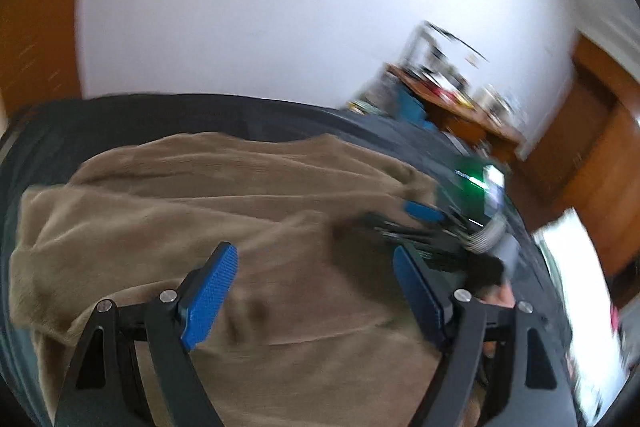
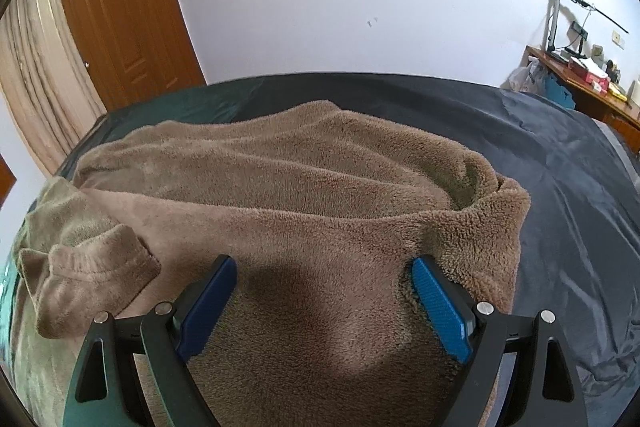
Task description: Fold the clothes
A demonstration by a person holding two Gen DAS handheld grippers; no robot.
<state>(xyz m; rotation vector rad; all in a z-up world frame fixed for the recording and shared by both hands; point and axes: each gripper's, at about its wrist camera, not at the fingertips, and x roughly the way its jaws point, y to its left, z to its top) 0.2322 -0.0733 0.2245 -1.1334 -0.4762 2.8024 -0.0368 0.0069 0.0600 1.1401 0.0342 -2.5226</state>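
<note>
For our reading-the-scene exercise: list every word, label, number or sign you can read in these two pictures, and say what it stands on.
None can be read.
Red boxes on the desk: any print is too small to read.
Wall plate: no legible marking.
Lit green device in the left view: blurred, unreadable.
Brown garment: no label showing.

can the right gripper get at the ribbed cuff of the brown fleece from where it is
Probably yes: the right gripper is open over the fleece, and the cuff lies uncovered just to its left, nothing between.
</note>
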